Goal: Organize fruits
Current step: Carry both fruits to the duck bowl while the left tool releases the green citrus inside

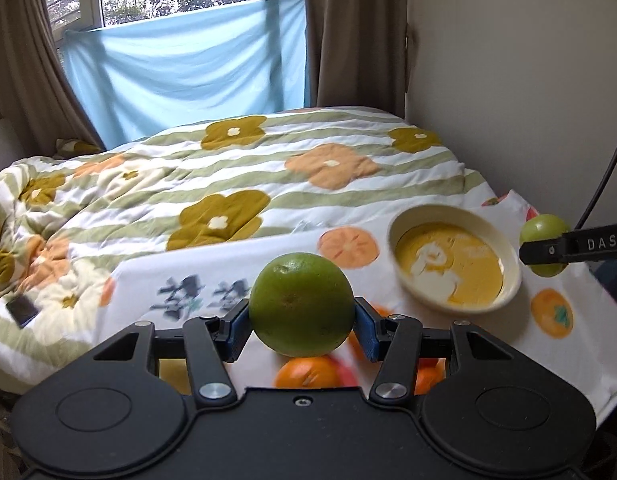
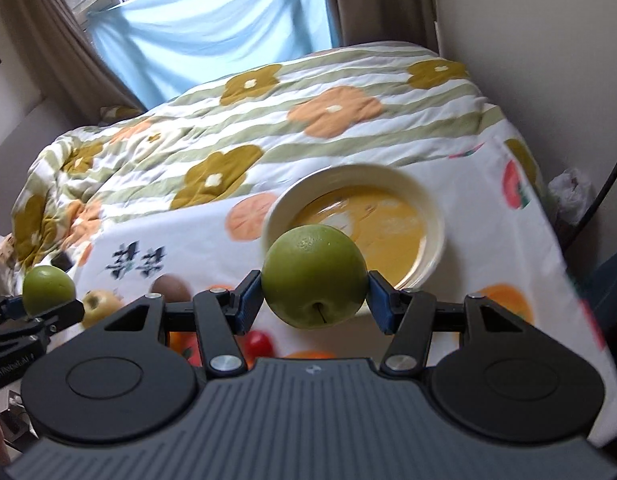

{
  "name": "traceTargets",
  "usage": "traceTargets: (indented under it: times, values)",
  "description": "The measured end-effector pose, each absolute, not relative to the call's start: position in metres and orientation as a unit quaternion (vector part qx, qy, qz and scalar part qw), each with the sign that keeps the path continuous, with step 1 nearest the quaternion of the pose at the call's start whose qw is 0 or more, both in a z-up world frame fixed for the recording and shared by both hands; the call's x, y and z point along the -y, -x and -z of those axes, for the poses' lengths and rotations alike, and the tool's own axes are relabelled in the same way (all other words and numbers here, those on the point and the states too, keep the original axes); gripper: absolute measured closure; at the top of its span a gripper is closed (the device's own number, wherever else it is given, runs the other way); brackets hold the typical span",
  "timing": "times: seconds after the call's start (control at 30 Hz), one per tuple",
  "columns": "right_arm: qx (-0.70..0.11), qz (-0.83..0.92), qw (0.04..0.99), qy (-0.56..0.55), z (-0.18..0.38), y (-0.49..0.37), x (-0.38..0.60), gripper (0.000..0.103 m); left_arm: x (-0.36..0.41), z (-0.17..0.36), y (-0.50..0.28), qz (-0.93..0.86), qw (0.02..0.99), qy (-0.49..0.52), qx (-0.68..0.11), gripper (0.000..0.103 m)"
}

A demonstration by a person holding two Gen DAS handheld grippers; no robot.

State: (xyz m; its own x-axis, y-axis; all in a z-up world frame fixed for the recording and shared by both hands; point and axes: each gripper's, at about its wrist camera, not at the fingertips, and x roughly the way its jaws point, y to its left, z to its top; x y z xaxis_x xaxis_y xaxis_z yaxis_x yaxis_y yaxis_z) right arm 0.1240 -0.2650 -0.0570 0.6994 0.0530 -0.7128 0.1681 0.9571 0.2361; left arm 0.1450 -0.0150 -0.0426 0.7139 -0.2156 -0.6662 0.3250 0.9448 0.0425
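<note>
My left gripper (image 1: 302,320) is shut on a green citrus fruit (image 1: 302,300), its blue pads pressing both sides, held above the fruit-print cloth (image 1: 212,280). A cream bowl (image 1: 504,240) with a yellow inside stands to its right, with no fruit in it. At the right edge my right gripper (image 1: 545,246) holds a green apple (image 1: 542,228). In the right wrist view that gripper (image 2: 314,296) is shut on the green apple (image 2: 314,272), stem toward the camera, in front of the bowl (image 2: 436,216). The left gripper (image 2: 44,308) with its citrus (image 2: 48,286) shows at the left.
On the cloth below lie a yellowish apple (image 2: 98,304), a brown kiwi (image 2: 170,286), a red fruit (image 2: 258,342) and an orange (image 1: 306,372). A flowered quilt (image 1: 228,168) covers the bed behind, with a dark phone (image 1: 22,310) on it. A wall (image 1: 508,80) stands close on the right.
</note>
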Motion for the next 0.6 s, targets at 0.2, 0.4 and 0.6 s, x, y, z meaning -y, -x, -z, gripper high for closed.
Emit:
traceTargets:
  times: [0.2,0.4,0.6]
  values:
    - [-0.391,0.032,0.908,-0.149,0.063,-0.147,0.318,0.033,0.075,0.047,-0.183,0.151,0.919,-0.086,-0.354,0.046]
    - [-0.4,0.02,0.907,-0.131,0.077,-0.176,0.356,0.033,0.137,0.065,-0.223,0.169,0.912,-0.108,-0.359,0.046]
    - [-0.409,0.008,0.903,-0.132,0.094,-0.2,0.383,0.033,0.189,0.096,-0.263,0.181,0.901,-0.123,-0.375,0.046]
